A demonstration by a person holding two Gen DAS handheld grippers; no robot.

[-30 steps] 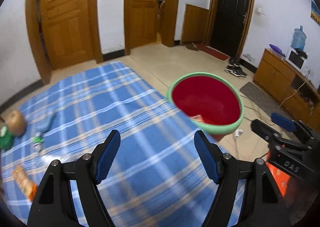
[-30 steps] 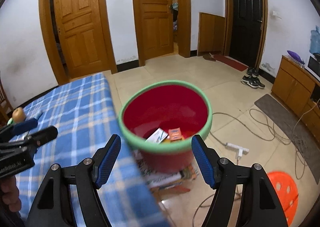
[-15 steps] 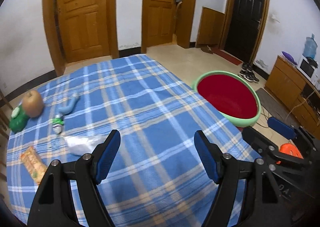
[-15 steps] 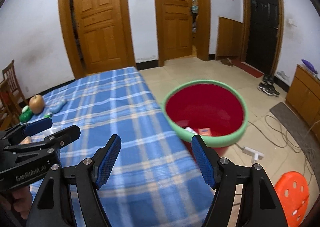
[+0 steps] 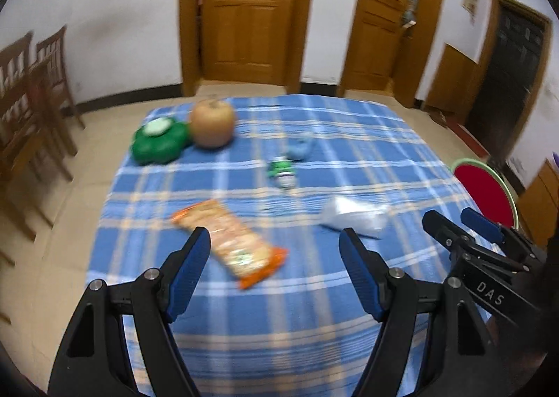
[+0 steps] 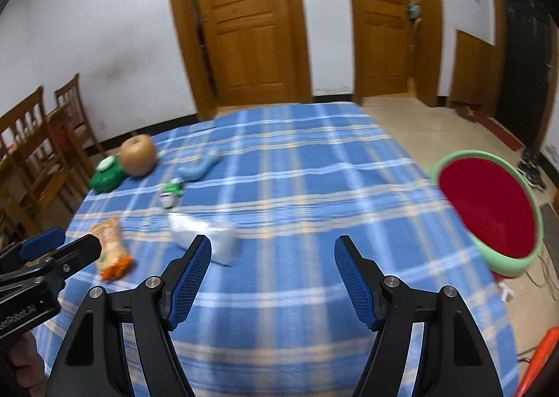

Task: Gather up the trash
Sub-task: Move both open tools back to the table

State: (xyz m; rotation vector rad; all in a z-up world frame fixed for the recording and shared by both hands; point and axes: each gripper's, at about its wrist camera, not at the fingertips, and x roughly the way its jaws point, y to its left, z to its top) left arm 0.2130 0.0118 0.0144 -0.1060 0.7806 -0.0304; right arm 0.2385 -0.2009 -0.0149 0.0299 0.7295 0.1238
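On the blue plaid tablecloth (image 5: 314, 309) lie an orange snack wrapper (image 5: 230, 241) (image 6: 111, 246), a crumpled clear plastic bag (image 5: 353, 217) (image 6: 204, 234), a small green-and-white crushed packet (image 5: 282, 171) (image 6: 171, 191) and a pale blue piece (image 5: 299, 149) (image 6: 200, 166). The red bin with a green rim (image 6: 489, 210) (image 5: 484, 190) stands off the table's right edge. My left gripper (image 5: 274, 259) is open and empty, just short of the wrapper. My right gripper (image 6: 272, 262) is open and empty, just short of the plastic bag.
An apple-like fruit (image 5: 211, 124) and a green flower-shaped container (image 5: 159, 143) sit at the table's far left. Wooden chairs (image 5: 31, 100) stand left of the table. Wooden doors (image 5: 248, 12) are behind. An orange stool (image 6: 539, 358) is on the floor at right.
Both grippers have swung left from the red bin to face the trash on the table. The wrapper and plastic bag now lie right in front of the open fingers.
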